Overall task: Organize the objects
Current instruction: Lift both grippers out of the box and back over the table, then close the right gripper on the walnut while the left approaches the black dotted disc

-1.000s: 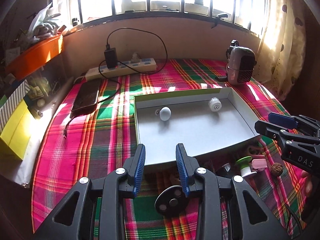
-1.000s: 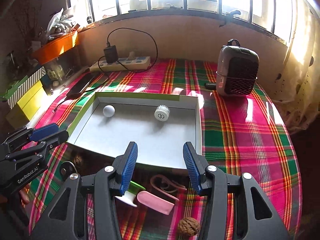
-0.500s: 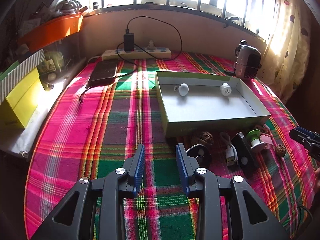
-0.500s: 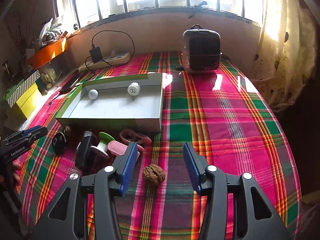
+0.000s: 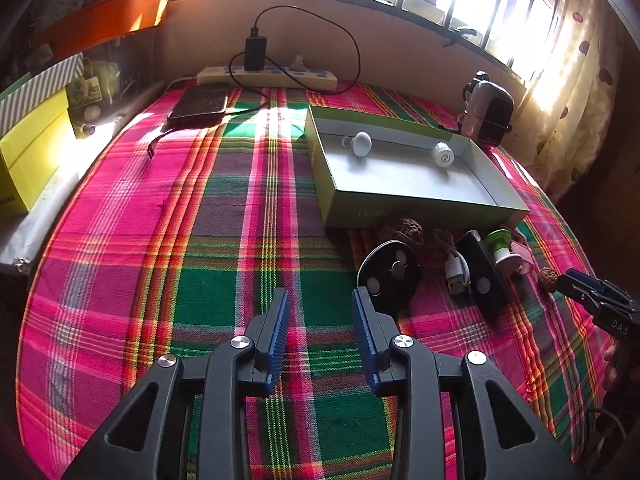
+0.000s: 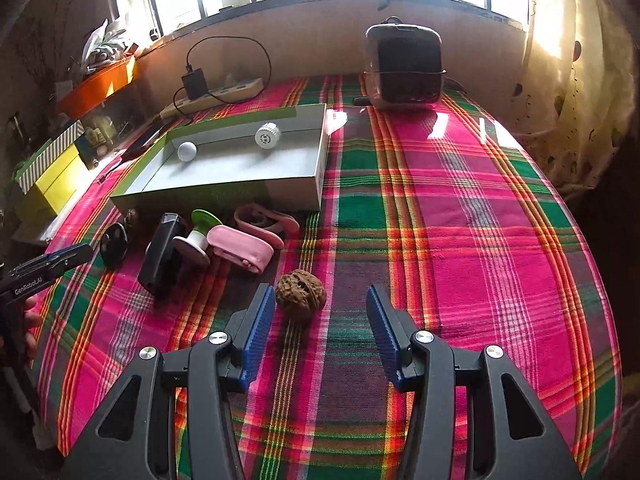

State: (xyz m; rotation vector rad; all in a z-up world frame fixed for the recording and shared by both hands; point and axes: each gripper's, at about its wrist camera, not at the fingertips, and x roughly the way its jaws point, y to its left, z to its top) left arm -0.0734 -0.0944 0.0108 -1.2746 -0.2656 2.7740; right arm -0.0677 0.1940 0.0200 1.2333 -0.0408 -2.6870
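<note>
A green box on the plaid cloth holds a white ball and a white ridged cap. In front of it lie a walnut, a black disc, a USB cable, a black block, a green-white spool, a pink case and a pink strap. My left gripper is open over bare cloth, the disc just right of it. My right gripper is open, with a second walnut lying between its tips, nearer the left finger.
A small heater stands at the back right. A power strip with a charger and a dark phone lie at the back left. A yellow box and an orange tray line the left side. A curtain hangs at right.
Both grippers have pulled back from over the box and sunk toward the cloth. The loose walnut has come between the right gripper's fingers. Both gaps look unchanged.
</note>
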